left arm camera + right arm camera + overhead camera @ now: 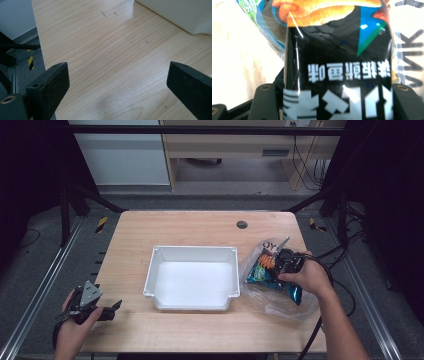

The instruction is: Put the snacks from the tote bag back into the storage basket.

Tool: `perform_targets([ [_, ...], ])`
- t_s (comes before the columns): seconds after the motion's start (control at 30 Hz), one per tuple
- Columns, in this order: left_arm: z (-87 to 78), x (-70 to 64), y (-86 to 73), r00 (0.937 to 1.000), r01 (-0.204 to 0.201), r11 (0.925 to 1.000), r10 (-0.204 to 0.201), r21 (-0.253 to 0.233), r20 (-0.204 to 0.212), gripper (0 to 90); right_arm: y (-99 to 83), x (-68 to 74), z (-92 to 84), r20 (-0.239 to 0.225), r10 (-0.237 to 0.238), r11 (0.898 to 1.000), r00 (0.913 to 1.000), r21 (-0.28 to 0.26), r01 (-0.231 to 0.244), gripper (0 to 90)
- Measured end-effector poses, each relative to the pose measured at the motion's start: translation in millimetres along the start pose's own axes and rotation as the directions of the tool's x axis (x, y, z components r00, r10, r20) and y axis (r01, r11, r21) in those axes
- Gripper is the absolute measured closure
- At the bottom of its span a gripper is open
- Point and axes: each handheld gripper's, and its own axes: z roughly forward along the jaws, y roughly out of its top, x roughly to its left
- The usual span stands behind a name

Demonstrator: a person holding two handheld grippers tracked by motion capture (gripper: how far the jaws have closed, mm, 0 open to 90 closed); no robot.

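A snack bag [270,272] lies on the right side of the bench [195,227], resting on a clear plastic bag [280,302] just right of the white tray [192,276]. The right gripper [281,262] is clamped on it: in the right gripper view the dark foil packet [337,82] stands between the two black jaws, which press on its two sides. The packet looks light and puffy, a thin foil skin around air and brittle chips, so it will likely yield and crinkle under pressure and could slide on its glossy surface; a firm squeeze across the middle may crush what is inside. The safer hold is probably near a sealed end or across a flatter part of the body, with only enough squeeze to keep it from slipping. The loose clear plastic beneath may cling and lift along with it. The right hand [310,277] reaches in from the near right, forearm angled toward the tray, with the gripper pointing left and far over the packet. The left gripper [107,309] rests at the near left corner of the bench, well apart from the tray, its jaws wide apart over bare wood with nothing between them, held low in the left hand [75,330].
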Motion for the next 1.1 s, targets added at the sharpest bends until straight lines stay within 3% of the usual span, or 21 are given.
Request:
perform_targets([
  [0.2, -0.3, -2.0, 0.8, 0.9999, -0.011, 0.9999, 0.011, 0.001, 0.001, 4.0, -3.7, 6.4, -6.8, 0.017, -0.023, 1.0, 0.9996, 0.003, 0.023, 39.8],
  [0.23, -1.1, -2.8, 0.7, 0.9999, -0.014, 0.9999, 0.014, 0.0, -0.002, 4.0, -4.9, 9.5, -10.9, 0.035, -0.044, 0.999, 0.9984, 0.0, 0.044, 40.3],
  [0.33, -2.3, -3.0, 0.7, 0.9999, -0.014, 0.9999, 0.014, -0.001, -0.004, 4.0, -5.6, 12.6, -17.5, 0.051, -0.044, 0.999, 0.9977, -0.017, 0.045, 40.9],
  [0.57, -2.7, -2.9, 0.4, 0.9999, -0.015, 0.9999, 0.015, 0.0, -0.007, 4.0, -8.3, 21.2, -36.1, 0.061, -0.072, 0.997, 0.9955, -0.028, 0.074, 41.1],
  [0.87, -1.5, -4.0, 0.9, 0.9995, -0.031, 0.9994, 0.031, 0.013, -0.005, 4.0, -26.2, 23.2, -56.0, 0.083, -0.029, 0.995, 0.9962, -0.09, 0.036, 41.3],
  [1.1, -0.1, -5.4, 0.6, 0.999, -0.044, 0.9986, 0.044, 0.029, 0.006, 3.9, -37.7, 21.9, -68.7, 0.116, 0.027, 0.983, 0.9929, -0.182, -0.005, 41.5],
])
